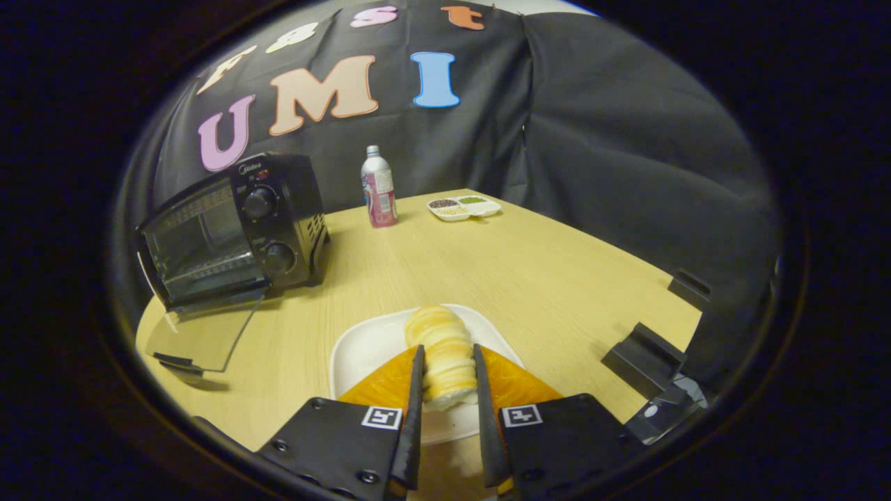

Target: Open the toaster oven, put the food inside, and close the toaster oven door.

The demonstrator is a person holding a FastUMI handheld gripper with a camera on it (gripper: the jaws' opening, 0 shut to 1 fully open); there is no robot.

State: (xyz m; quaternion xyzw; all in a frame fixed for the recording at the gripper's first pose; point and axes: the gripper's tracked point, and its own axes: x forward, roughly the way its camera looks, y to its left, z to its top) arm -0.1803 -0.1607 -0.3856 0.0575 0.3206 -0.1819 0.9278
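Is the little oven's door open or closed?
Open. The toaster oven has its glass door folded down flat onto the table.

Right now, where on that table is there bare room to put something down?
The widest bare patch of table lies between the plate, the bottle and the snack dish. It is crowded by the oven, whose open door juts out. The gripper is shut on the bread.
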